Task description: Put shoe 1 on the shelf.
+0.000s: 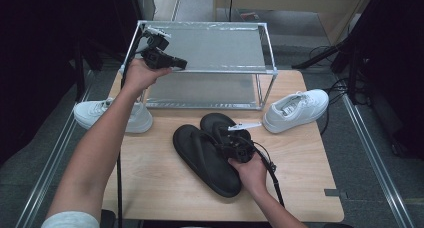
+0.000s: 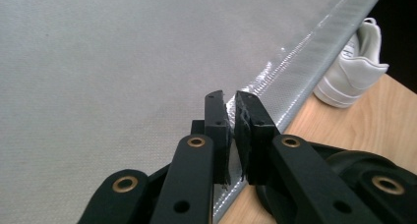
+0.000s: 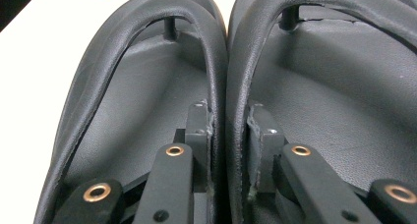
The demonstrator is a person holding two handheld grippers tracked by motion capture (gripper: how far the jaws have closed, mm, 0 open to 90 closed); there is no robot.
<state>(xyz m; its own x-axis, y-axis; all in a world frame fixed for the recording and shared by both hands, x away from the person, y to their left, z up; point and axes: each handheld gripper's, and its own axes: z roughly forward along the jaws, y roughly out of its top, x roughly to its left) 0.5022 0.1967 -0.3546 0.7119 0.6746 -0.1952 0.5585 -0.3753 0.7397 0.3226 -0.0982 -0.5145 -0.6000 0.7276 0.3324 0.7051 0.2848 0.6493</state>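
Sandals: a pair of black rubber flip-flop sandals [image 1: 212, 150] lies side by side at the middle of the light wooden table [image 1: 150, 188], toes pointing away from the person, the left sandal overlapping the right one a little.
Straps: in the right gripper view the two neighbouring inner straps [image 3: 221, 86] run together between the two black jaws.
Right gripper: the right gripper [image 1: 231, 144] sits on the pair, jaws drawn in on the two inner straps, one jaw inside each sandal, pads against the straps.
Left gripper: the left gripper [image 1: 180, 64] is held up at the near left corner of the rack's top shelf, jaws together with nothing between them.
Rack: a two-tier metal-framed rack with grey mesh shelves [image 1: 220, 45] stands on the table's far side, just behind the sandals.
Sneakers: one white lace-up sneaker [image 1: 296, 109] lies right of the rack; another white sneaker [image 1: 107, 113] lies at the table's left edge, partly behind the person's left forearm.
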